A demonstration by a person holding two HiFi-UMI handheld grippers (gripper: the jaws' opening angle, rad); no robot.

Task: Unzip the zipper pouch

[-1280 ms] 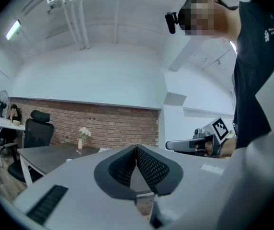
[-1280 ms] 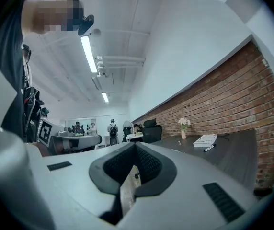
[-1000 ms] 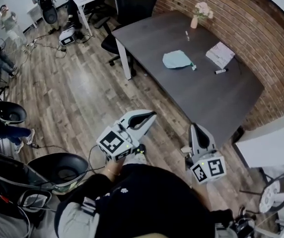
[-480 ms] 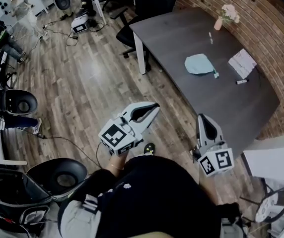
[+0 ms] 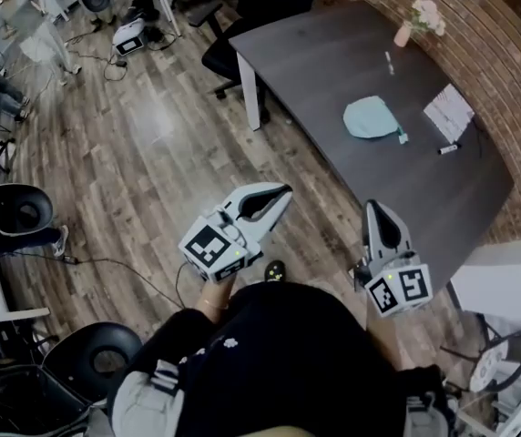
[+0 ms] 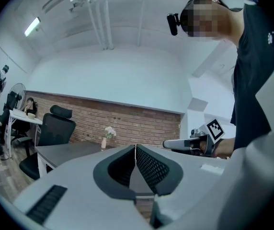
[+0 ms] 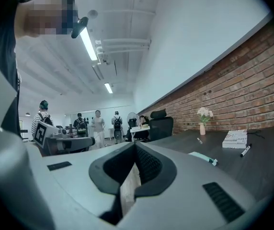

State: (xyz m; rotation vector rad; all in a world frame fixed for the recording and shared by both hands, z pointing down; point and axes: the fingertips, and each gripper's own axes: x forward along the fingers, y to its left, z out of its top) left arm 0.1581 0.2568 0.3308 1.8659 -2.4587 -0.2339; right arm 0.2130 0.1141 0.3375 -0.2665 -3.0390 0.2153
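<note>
Sitting mid-table [image 5: 315, 62]: pouch [image 5: 371, 117]; R tool [image 5: 372, 208] by edge.

The person has stepped a little nearer the bench [image 5: 308, 58], and the pouch [image 5: 371, 117] now lies further right in the head view. The left tool [image 5: 283, 189] and right tool [image 5: 371, 205] have both eased forward, the right one seemingly up to the bench edge. The chair [image 5: 92, 362] has dropped back behind.
</note>
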